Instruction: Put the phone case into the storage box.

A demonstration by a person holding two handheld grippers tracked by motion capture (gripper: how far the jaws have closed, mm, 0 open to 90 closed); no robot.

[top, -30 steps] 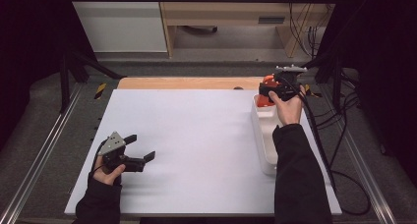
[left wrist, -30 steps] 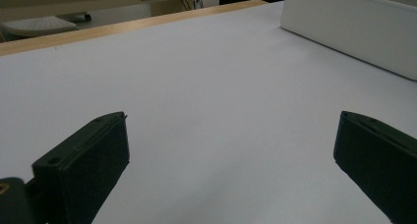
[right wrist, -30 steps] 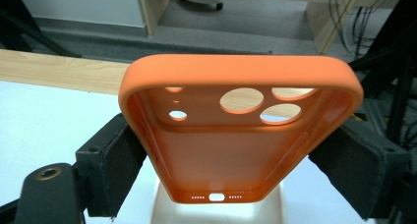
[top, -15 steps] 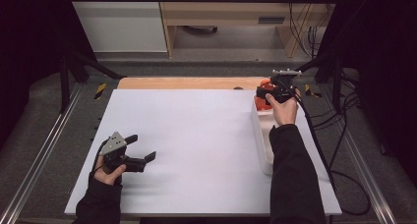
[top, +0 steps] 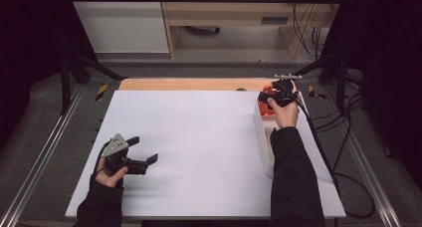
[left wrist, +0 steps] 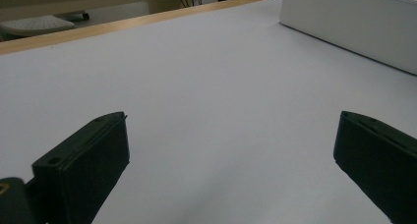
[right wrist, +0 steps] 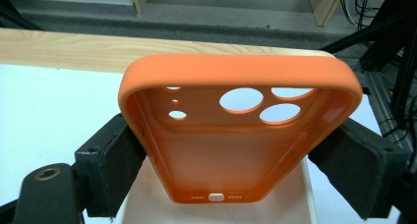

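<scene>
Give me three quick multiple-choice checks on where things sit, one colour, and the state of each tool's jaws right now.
1. Where is the right gripper?
A. near left corner
B. far right, over the white tray
C. table centre

2. What colour is the phone case?
A. orange
B. blue
C. black

3. How do the left gripper's jaws stand?
A. shut on the case
B. shut on nothing
C. open, with nothing between them

Answers: 1 B, the high view shows it at the tray's far end. 2 A, the right gripper view shows an orange case clamped by its sides. 3 C, the left gripper view shows bare white table between spread jaws.
</scene>
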